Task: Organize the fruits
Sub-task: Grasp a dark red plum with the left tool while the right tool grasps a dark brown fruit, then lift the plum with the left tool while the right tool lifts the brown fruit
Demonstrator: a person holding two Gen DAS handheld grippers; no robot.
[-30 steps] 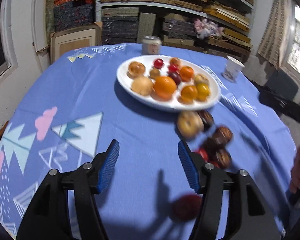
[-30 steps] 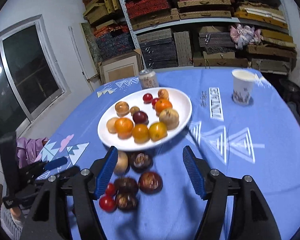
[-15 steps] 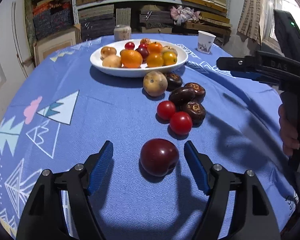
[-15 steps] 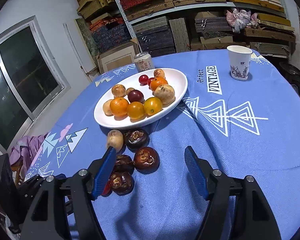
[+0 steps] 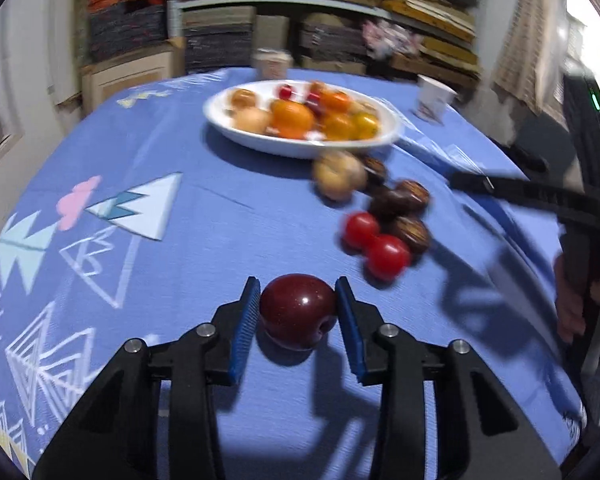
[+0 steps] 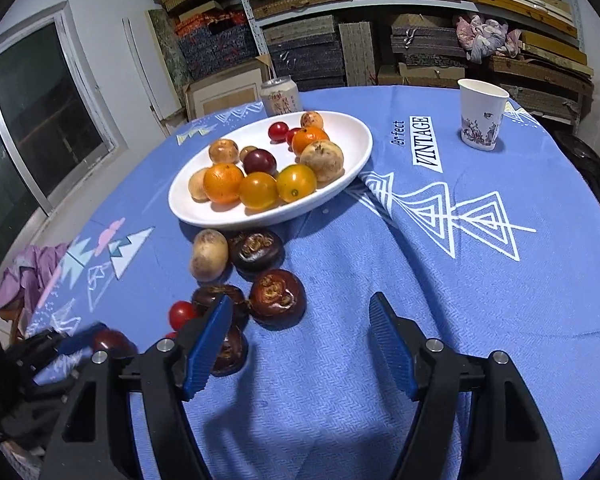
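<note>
Glossy round dark-red plum pinched by left hand-held gripper on woven blue bench cloth; right hand-held gripper wide open, empty.

A woven blue cloth, matt and herringbone-ribbed, covers the surface. The plum is glossy and smooth. The white plate looks glazed. The gripper is matt black plastic with ridged blue pads and metal screws. The cup looks like printed paper.

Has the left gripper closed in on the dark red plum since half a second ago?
Yes. The left gripper now clamps the plum; its fingers narrowed inward against the unmoved tablecloth.
</note>
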